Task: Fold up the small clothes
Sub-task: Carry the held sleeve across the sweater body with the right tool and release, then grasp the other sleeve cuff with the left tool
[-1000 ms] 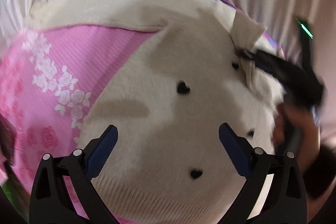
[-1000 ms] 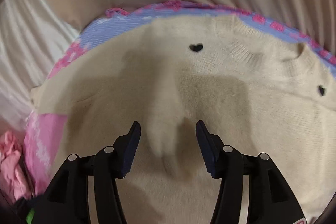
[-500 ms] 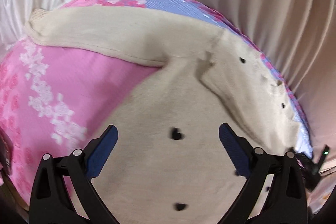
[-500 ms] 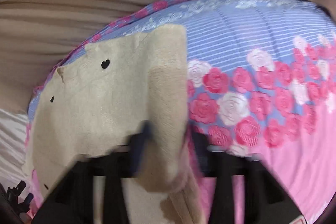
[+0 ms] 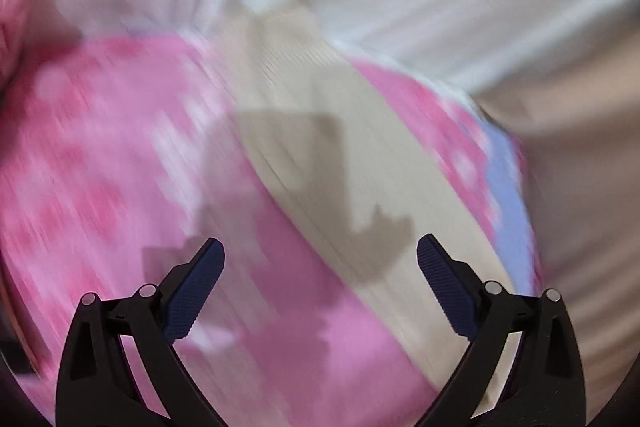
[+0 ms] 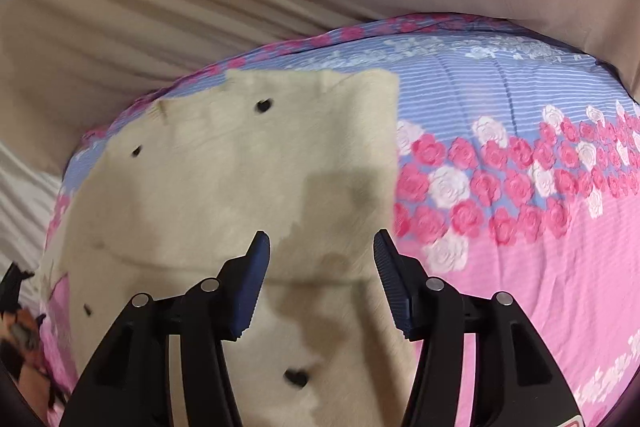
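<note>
The cream sweater point(image 6: 240, 195) lies flat on the pink and blue floral quilt point(image 6: 520, 227), one sleeve already folded across its body, the other sleeve point(image 5: 340, 131) stretched out over the pink part in the blurred left view. It looks soft, light and limp, a fuzzy knit that will drape and sag rather than hold a crease, so I would pinch it at a ribbed cuff or hem edge. The right claw point(image 6: 320, 279) has just been opening; its jaws stand moderately apart over the folded sleeve with nothing pinched. The left claw point(image 5: 320, 287) is wide and empty above the outstretched sleeve. No containers are visible.
</note>
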`<state>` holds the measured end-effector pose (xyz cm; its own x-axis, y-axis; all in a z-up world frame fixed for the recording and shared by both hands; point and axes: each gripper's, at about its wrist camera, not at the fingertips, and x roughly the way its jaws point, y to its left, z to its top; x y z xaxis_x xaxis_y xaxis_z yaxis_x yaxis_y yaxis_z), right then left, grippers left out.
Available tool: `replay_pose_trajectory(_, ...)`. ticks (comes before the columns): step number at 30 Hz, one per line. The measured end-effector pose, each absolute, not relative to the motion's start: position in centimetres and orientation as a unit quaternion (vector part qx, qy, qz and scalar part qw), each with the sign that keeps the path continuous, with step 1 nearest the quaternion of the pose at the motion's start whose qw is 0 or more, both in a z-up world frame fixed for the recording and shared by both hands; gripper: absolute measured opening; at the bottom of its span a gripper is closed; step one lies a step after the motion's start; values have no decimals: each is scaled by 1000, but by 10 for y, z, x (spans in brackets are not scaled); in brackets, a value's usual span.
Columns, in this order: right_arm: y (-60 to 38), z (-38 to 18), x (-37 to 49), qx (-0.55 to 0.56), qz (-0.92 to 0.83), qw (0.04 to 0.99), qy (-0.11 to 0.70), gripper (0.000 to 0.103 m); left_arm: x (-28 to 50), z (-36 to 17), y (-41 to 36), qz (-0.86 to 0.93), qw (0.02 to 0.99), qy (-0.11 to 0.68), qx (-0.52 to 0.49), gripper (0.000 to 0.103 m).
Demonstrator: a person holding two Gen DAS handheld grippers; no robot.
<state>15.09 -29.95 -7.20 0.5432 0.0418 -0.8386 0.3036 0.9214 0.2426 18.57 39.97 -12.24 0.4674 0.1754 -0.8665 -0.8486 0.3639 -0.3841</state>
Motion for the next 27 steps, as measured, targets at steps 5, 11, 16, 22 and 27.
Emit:
replay_pose_trajectory(5, -264, -70, 134, 178, -51, 849, 495, 56, 193, -144, 434, 381, 726, 366, -441, 91)
replay_pose_trajectory(11, -234, -67, 123, 169, -29, 842, 512, 57, 242, -108, 409, 261, 810, 338, -402, 10)
replay_pose_trajectory(16, -228, -65, 110, 167, -24, 842, 512, 58, 284, -5, 322, 133, 894, 286, -317, 9)
replay_pose_trajectory(22, -246, -60, 87, 197, -41, 844, 497, 58, 309, 104, 136, -95, 942, 247, -209, 10)
replay_pose_trajectory(27, -276, -54, 58, 229, -71, 848, 472, 59, 299, 111, -27, -253, 913, 281, -151, 11)
